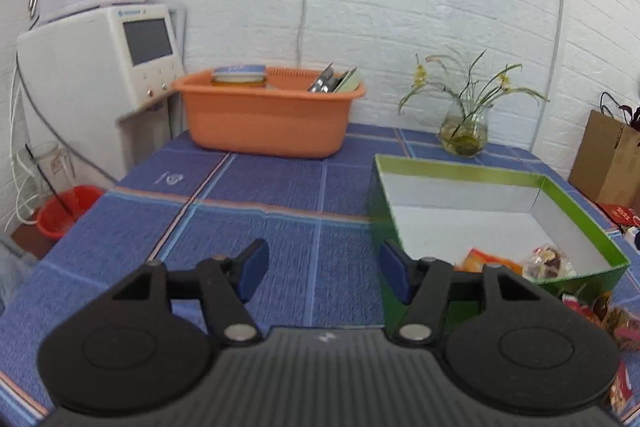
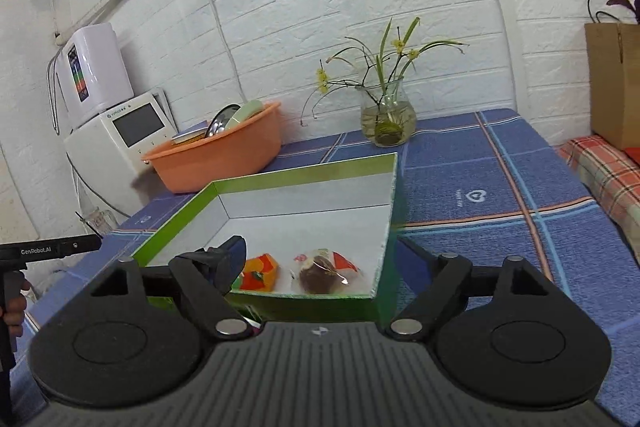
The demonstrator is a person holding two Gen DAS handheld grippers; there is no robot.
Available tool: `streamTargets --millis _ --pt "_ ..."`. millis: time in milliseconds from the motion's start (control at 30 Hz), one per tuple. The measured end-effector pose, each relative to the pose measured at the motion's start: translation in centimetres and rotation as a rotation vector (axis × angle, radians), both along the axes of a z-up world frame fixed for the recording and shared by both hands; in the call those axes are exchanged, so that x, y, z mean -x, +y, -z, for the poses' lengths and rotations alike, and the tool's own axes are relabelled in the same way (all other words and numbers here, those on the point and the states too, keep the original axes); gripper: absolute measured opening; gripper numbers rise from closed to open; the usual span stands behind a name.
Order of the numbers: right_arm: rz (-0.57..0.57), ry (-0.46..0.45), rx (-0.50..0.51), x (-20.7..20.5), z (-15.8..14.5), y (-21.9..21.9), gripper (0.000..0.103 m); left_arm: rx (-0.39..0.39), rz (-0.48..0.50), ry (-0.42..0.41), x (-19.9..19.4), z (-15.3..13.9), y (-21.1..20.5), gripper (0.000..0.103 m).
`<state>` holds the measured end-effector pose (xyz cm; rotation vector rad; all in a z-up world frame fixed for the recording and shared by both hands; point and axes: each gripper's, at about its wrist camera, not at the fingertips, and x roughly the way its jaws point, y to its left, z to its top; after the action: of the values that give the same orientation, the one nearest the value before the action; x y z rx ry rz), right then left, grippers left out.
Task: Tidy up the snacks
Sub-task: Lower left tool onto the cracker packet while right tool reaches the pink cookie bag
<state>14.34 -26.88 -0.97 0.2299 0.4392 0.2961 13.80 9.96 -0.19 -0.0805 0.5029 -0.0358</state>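
A green box with a white inside lies open on the blue checked tablecloth; it also shows in the right wrist view. Inside lie an orange snack packet and a clear-wrapped chocolate snack, also seen in the left wrist view as the orange packet and the wrapped snack. More snack packets lie on the cloth right of the box. My left gripper is open and empty, left of the box's near corner. My right gripper is open and empty, straddling the box's near right corner.
An orange basin with a jar and dishes stands at the back left. A glass vase with flowers stands behind the box. White appliances stand left of the table. A brown paper bag is at the right. A red bucket sits on the floor.
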Motion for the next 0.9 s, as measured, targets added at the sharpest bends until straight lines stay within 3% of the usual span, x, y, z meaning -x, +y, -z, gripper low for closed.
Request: streamTargets --millis 133,233,300,567,767,867,900 --pt "0.049 0.052 0.001 1.5 0.6 -1.4 0.103 0.02 -0.02 0.153 0.2 2.7 -0.2 0.062" --pt "0.092 0.102 0.016 2.3 1.4 -2.0 0.103 0.04 -0.01 0.2 0.8 4.1 -1.0 0.062" --pt "0.088 0.122 0.031 2.7 1.9 -2.1 0.103 0.009 0.008 0.228 0.8 4.8 -2.0 0.064" --pt "-0.014 0.164 -0.013 3.3 3.2 -0.9 0.103 -0.026 0.046 0.219 2.2 5.2 -4.2 0.066" --pt "-0.006 0.179 0.065 2.1 4.3 0.6 0.103 -0.054 0.07 0.195 1.3 5.8 -4.7 0.072" --pt "0.005 0.181 0.082 2.0 4.7 0.6 0.103 -0.041 0.062 0.205 0.8 6.1 -3.9 0.089" --pt "0.007 0.177 0.081 2.1 4.8 0.5 0.103 -0.041 0.036 0.227 0.4 6.2 -3.5 0.103"
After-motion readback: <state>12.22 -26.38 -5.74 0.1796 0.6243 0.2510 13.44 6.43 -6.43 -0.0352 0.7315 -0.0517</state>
